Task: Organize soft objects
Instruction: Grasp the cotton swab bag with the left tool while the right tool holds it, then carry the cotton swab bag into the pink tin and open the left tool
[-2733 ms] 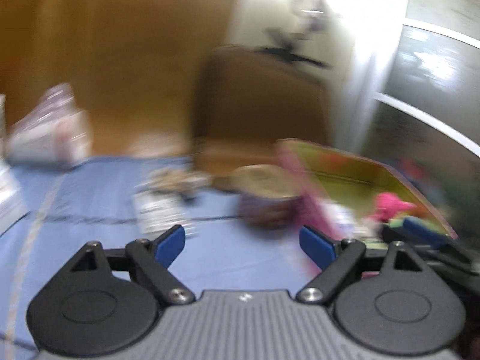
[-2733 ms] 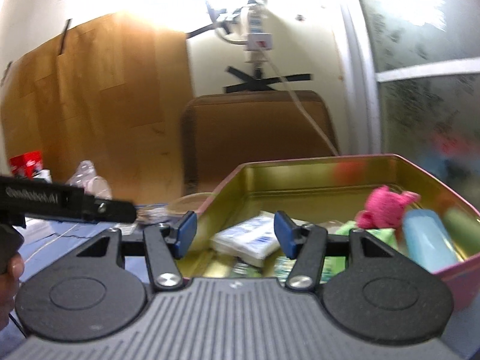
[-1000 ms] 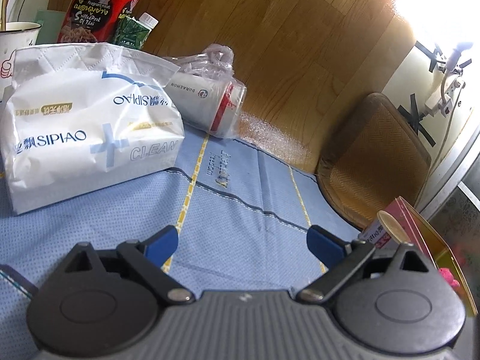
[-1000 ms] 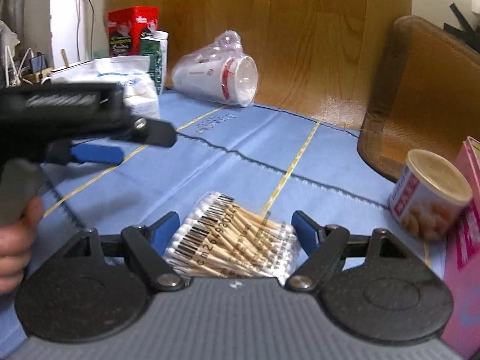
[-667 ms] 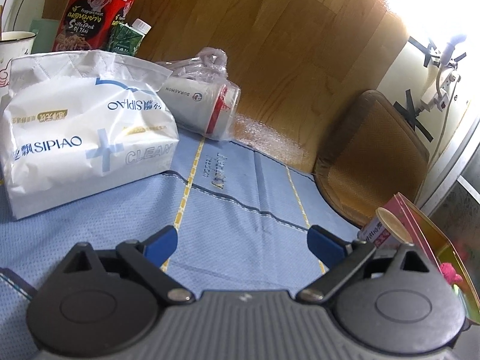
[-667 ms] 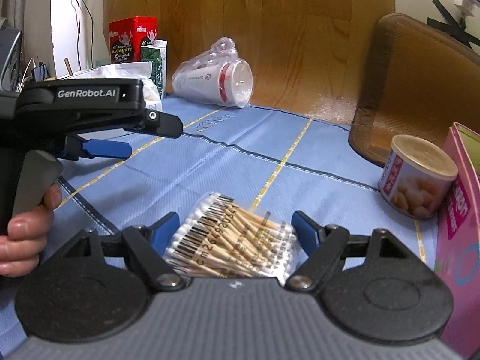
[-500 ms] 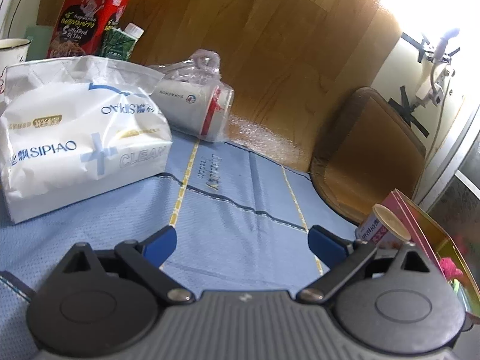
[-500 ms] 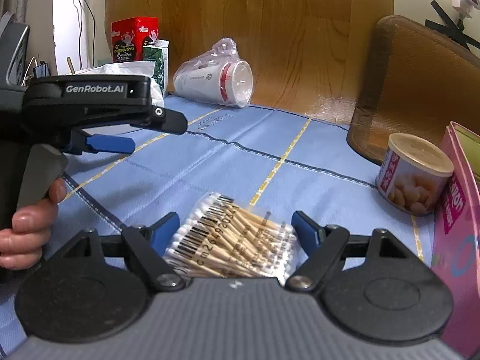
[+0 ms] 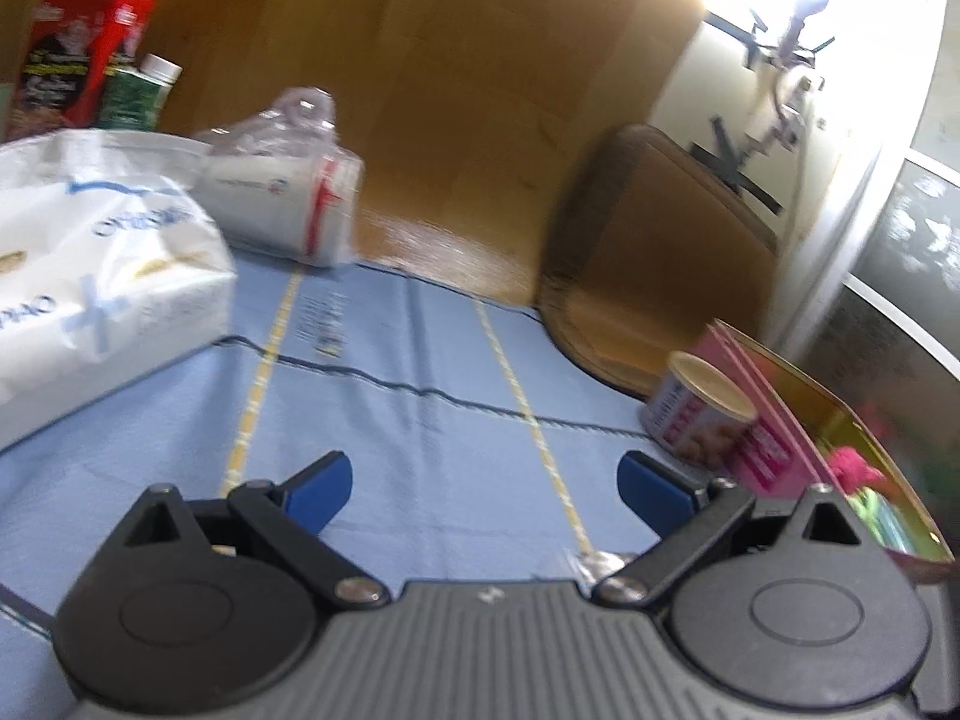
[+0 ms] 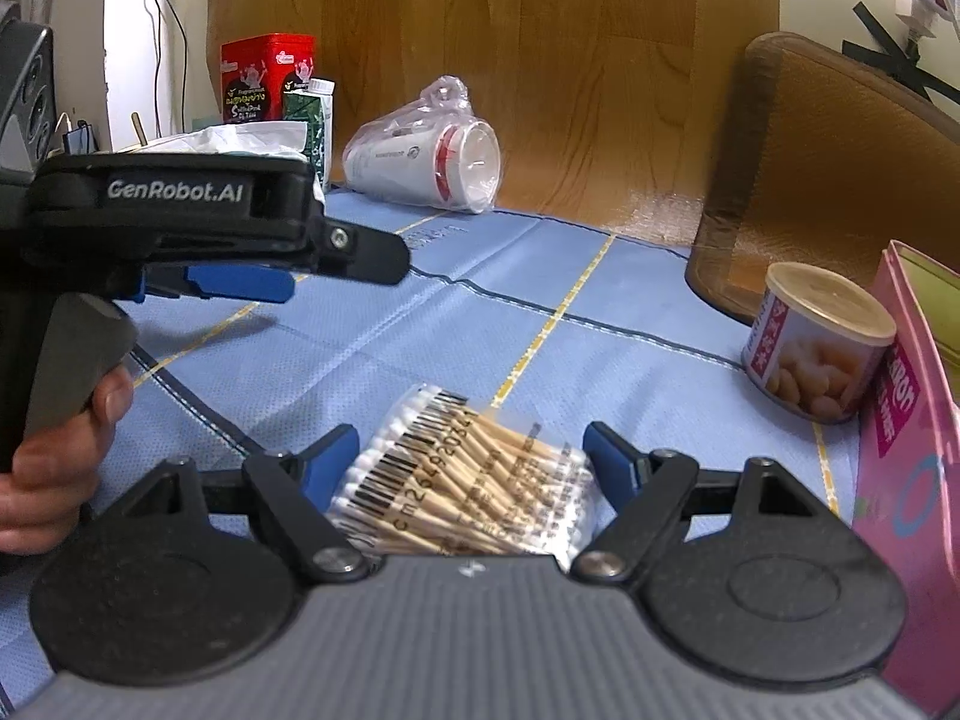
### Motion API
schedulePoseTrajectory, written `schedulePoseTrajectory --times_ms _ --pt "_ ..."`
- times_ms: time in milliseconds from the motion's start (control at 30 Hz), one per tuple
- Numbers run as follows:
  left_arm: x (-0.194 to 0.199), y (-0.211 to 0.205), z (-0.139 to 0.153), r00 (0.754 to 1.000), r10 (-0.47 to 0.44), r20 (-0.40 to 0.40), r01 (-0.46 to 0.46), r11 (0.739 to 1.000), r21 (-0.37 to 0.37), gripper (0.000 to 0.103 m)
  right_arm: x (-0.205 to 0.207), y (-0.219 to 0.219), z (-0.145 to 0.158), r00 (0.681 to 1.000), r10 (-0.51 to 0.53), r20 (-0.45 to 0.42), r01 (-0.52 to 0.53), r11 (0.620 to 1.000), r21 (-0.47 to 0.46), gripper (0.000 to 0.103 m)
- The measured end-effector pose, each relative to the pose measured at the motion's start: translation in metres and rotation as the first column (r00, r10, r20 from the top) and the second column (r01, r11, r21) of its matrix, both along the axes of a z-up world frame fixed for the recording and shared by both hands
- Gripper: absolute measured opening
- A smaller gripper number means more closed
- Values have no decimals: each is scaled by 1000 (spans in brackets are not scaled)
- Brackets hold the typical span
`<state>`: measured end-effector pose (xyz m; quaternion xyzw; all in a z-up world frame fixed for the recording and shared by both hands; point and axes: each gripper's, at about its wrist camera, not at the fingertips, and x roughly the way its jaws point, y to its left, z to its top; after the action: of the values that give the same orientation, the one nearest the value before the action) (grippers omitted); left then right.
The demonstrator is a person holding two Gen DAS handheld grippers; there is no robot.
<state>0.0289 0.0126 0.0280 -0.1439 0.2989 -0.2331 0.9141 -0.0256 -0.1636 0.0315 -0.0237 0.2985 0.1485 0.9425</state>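
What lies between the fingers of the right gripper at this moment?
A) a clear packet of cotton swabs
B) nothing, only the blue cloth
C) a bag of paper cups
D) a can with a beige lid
A: in the right wrist view the packet of cotton swabs lies on the blue cloth between the open fingers of the right gripper, while the can stands apart to the right.

Blue cloth [image 10: 540, 276] with yellow stripes, pink tin [image 10: 906, 468], red canister [image 10: 267, 75]
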Motion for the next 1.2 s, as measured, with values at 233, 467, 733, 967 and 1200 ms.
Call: schedulePoseTrajectory --times_ms 233,467,733,967,1200 --pt "-17 -11 0 989 -128 -76 122 989 -82 97 -13 -4 0 1000 7 11 -7 1000 -8 83" --pt "-46 -25 5 973 -172 -151 160 983 -90 94 -38 -26 3 1000 8 13 -9 997 73 95" --pt "-59 -64 4 949 -255 -188 252 967 -37 82 -60 -49 0 999 -34 -12 35 993 109 99" --pt "-65 -97 1 933 -297 -204 311 950 38 63 -64 -61 -2 999 -25 -26 28 994 109 101" --pt "-63 -109 20 933 -311 -182 321 947 27 51 -79 -80 2 998 -58 -6 58 979 193 75"
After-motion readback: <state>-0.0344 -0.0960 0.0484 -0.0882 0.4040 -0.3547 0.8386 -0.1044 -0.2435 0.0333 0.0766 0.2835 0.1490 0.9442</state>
